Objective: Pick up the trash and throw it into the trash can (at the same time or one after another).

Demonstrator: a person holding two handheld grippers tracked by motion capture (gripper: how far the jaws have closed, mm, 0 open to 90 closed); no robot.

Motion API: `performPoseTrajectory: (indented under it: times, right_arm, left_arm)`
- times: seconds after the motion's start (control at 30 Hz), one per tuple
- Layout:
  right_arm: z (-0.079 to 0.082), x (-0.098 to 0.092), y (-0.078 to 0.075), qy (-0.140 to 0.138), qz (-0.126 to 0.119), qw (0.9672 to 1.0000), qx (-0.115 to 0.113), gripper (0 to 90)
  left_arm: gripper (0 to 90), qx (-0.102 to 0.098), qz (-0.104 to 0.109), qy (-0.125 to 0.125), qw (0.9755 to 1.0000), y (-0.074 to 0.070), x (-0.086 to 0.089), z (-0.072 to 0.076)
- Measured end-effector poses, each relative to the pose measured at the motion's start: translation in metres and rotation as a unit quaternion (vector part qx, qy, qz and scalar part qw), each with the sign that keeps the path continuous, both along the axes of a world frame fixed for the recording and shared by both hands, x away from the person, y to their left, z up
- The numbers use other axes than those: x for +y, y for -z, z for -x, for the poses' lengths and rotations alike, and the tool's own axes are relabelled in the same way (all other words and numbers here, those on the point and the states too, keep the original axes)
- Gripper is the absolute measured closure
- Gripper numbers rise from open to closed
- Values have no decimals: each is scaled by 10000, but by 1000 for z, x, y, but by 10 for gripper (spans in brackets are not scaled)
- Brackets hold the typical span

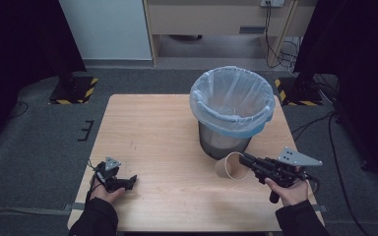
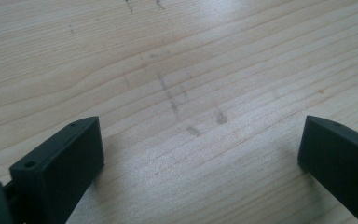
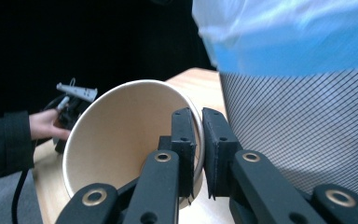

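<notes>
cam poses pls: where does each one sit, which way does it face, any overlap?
High view: above the person's side, facing forward and down on the table; forearms, left gripper, right gripper.
Left gripper view: low over bare tabletop; jaws wide apart.
Right gripper view: along jaws pinching the paper cup rim, beside the bin.
Shared: cup, bin, left gripper in the high and right gripper views.

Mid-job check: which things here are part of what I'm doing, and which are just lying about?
In the job:
- paper cup, pinched by its rim in the right tool
- mesh bin with blue liner, just beyond the cup

Not in the job:
- left tool, jaws apart over bare table
- striped stand bases on the floor
</notes>
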State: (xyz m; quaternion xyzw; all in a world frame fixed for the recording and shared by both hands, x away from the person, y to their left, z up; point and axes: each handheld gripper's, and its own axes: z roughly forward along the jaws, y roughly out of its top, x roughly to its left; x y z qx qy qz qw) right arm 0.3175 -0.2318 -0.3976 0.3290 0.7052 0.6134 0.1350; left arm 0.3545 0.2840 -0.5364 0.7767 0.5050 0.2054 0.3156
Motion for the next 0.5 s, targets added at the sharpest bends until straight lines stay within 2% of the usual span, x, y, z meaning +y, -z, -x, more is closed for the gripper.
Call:
performPoseTrajectory:
  times: [0.27,0.5]
  right_arm:
    - [4,-10,-24,34,-357,9990,-256,842]
    - [4,-16,-44,24,-685,9967,-439,842]
  left_arm:
    - [0,0,-1,0,10000,0,0,0]
    - [0,-1,-1,0,10000,0,0,0]
